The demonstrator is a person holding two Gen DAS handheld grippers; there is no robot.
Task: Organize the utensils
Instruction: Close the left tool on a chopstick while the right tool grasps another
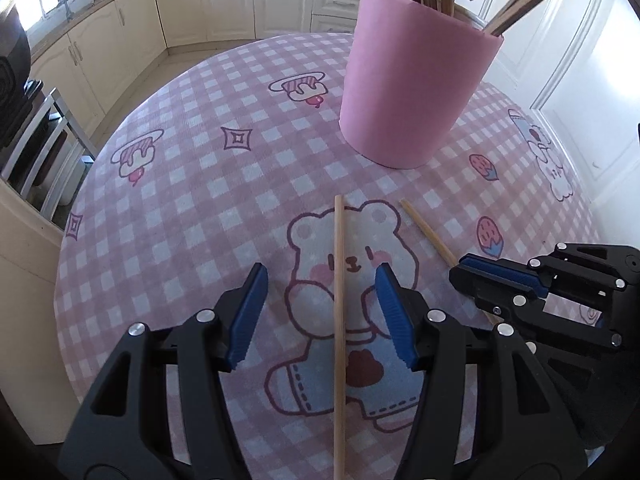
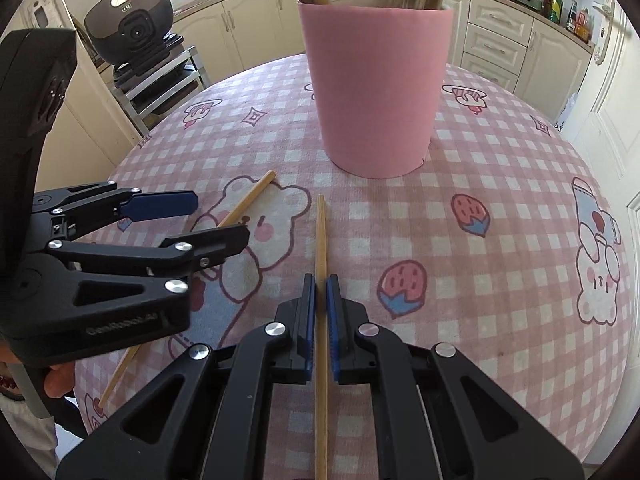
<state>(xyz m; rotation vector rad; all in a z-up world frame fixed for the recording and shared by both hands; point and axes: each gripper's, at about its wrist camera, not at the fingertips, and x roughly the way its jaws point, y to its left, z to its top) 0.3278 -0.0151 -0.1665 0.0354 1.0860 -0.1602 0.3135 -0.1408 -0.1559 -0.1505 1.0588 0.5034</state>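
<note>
Your right gripper (image 2: 321,280) clamps one chopstick (image 2: 320,236), its long axis aimed at the pink cup (image 2: 376,92); your left gripper (image 1: 320,276) straddles the other chopstick (image 1: 339,280), unclenched.

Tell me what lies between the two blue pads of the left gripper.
A thin wooden chopstick lies on the pink checked tablecloth between the pads of the left gripper, untouched by either; the left wrist view shows it.
</note>
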